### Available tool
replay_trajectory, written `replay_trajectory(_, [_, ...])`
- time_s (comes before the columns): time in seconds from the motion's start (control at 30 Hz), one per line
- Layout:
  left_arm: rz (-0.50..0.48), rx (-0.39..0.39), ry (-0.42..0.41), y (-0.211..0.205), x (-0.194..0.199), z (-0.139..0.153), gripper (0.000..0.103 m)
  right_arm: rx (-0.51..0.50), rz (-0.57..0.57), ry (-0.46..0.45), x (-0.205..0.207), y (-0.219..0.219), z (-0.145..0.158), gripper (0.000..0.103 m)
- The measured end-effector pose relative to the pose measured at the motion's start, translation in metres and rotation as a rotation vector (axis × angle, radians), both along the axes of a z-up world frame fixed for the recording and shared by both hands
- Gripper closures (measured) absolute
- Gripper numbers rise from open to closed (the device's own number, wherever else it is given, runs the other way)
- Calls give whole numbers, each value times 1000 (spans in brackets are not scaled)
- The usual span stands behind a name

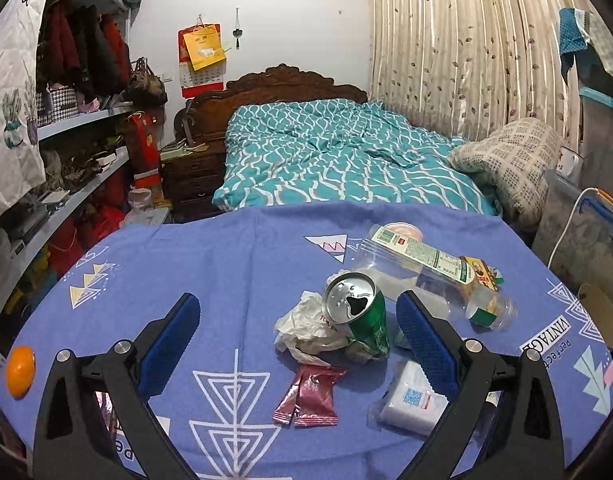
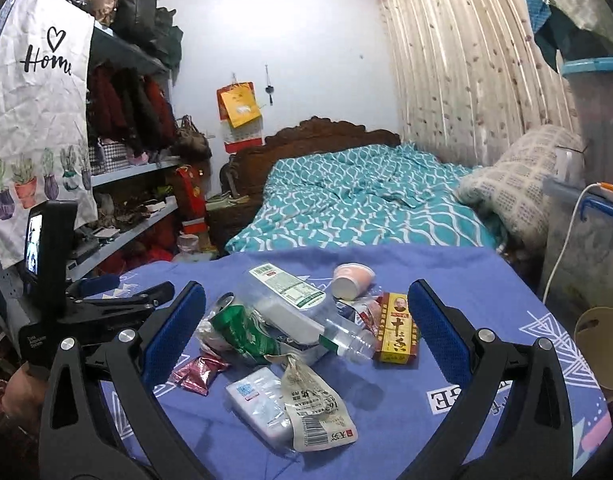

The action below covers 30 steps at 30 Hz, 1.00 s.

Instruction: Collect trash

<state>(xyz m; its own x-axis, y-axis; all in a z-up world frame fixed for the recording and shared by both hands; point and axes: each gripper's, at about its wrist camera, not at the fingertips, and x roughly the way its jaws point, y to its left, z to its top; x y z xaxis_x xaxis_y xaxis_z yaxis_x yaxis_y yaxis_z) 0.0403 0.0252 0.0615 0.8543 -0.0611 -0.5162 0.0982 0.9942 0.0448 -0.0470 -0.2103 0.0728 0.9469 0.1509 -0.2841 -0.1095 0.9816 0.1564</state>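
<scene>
Trash lies in a heap on the blue patterned tablecloth (image 1: 226,264). In the left wrist view my left gripper (image 1: 298,328) is open, its pads either side of a crushed green can (image 1: 362,316) and a crumpled white wrapper (image 1: 302,328). A dark red wrapper (image 1: 310,398) and a tissue pack (image 1: 414,400) lie nearer. A clear plastic bottle (image 1: 434,272) lies behind. My right gripper (image 2: 306,324) is open and empty above the same heap: can (image 2: 242,332), bottle (image 2: 302,308), yellow box (image 2: 398,330), paper cup (image 2: 352,280), tissue pack (image 2: 258,404), printed bag (image 2: 314,408).
An orange (image 1: 20,370) sits at the table's left edge. A bed with a teal quilt (image 1: 338,160) stands behind the table. Cluttered shelves (image 1: 66,160) run along the left. Plastic storage bins (image 1: 586,224) and a brown paper bag (image 2: 602,344) stand at the right. The left gripper (image 2: 106,304) shows at the right view's left.
</scene>
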Motion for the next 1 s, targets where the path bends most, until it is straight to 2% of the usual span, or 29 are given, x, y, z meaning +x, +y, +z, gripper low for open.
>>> replay_trajectory(0.4, [-15, -7, 16, -7, 7, -2, 9, 1, -1, 43, 4, -6, -13, 3])
replay_trajectory(0.63, [-17, 13, 8, -17, 10, -2, 9, 12, -18, 57, 7, -18, -15, 11])
replay_trajectory(0.7, [-16, 14, 9, -19, 11, -2, 9, 12, -8, 66, 7, -20, -17, 16])
replay_trajectory(0.87, [-25, -1, 34, -18, 14, -6, 9, -6, 33, 119, 13, -21, -30, 40])
replay_trajectory(0.93, [-41, -21, 63, -15, 16, -10, 9, -25, 45, 168, 19, -20, -44, 48])
replay_trajectory(1.0, [-77, -54, 114, -13, 18, -20, 15, -15, 61, 232, 24, -22, -61, 55])
